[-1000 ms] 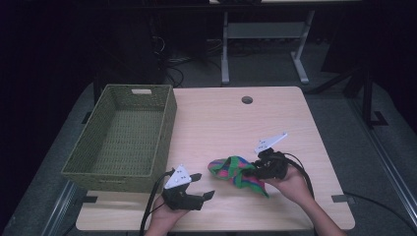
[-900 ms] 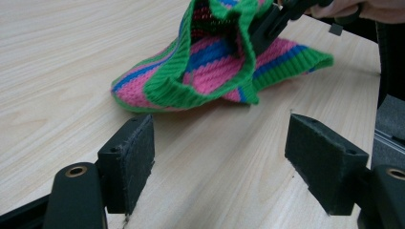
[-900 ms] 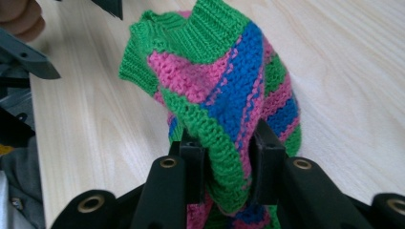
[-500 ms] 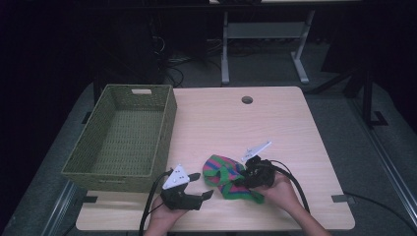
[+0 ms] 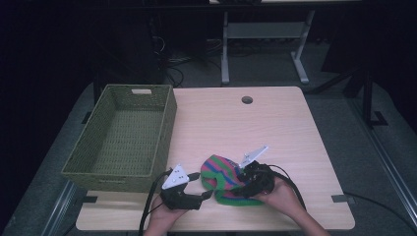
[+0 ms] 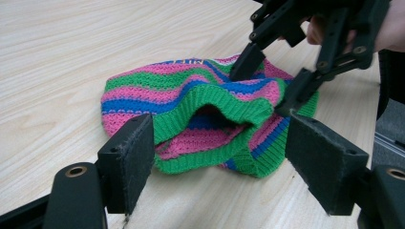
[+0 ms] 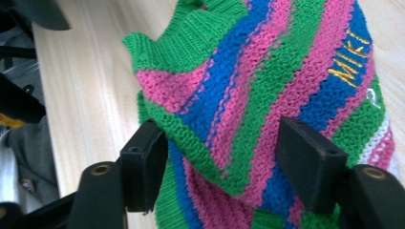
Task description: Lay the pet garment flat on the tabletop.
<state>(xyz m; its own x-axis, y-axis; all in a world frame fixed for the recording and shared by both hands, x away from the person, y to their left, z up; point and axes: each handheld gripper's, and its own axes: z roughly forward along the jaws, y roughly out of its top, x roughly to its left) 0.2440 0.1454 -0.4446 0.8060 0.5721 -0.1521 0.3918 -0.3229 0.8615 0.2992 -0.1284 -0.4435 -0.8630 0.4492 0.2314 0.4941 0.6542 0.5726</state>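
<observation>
Right gripper (image 5: pixel 244 183) jaws just opened over hat (image 7: pixel 267 95); yellow "MIKI" lettering

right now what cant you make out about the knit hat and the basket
- Knit hat: the inside past its green cuff is dark in the left gripper view.
- Its yellow lettering: cut short by a fold in the right gripper view.
- Basket: near inside wall is hidden by its own rim in the high view.

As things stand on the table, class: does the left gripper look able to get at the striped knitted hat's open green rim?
Probably yes. The left gripper is open and points straight at the hat's green rim, with bare table between. The right gripper, its jaws just opened, sits on the far side, off that rim.
</observation>
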